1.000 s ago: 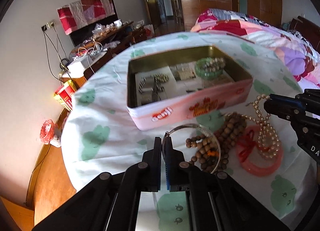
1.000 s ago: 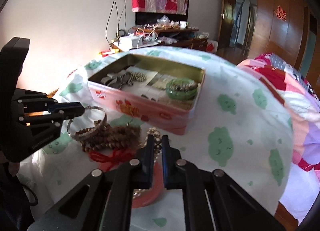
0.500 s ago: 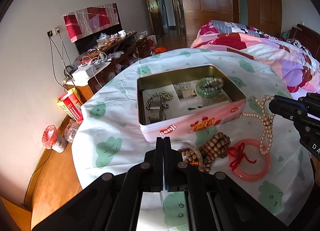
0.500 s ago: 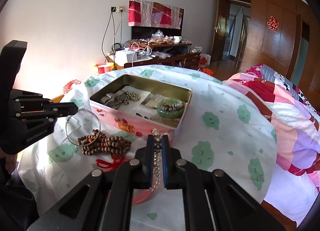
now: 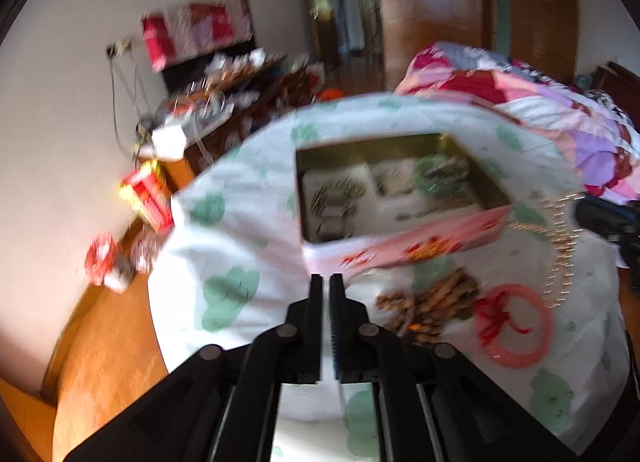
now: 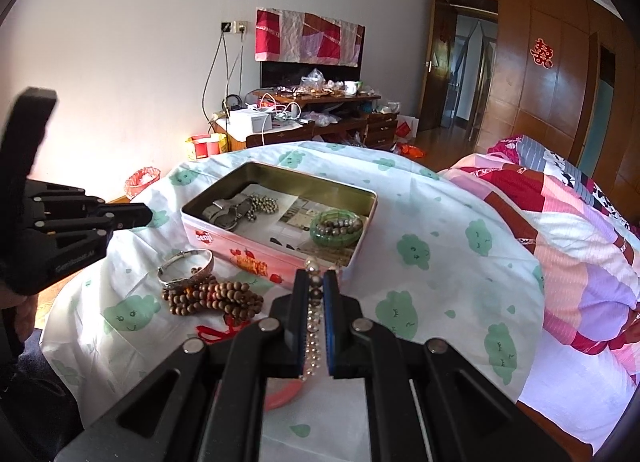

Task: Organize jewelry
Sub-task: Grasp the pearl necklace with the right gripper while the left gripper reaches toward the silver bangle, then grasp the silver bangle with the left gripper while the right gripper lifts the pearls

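Right claw [image 6: 316, 282] clamps pearl necklace [image 6: 314, 326] | left claw [image 5: 324, 282] just parted, empty | tin [image 6: 280, 262] ahead; silver bangle [image 6: 186, 268], wooden beads [image 6: 212, 298] at table's left edge

A plain white wall [image 6: 120, 41] fills the upper left, lit warmly at lower left. A cluttered wooden desk [image 6: 316, 117] is set against it (a red patchwork cloth [image 6: 308, 37] is hung above). Wooden wardrobes [image 6: 552, 73] are seen at upper right, a quilted bed [image 6: 568, 213] below them.
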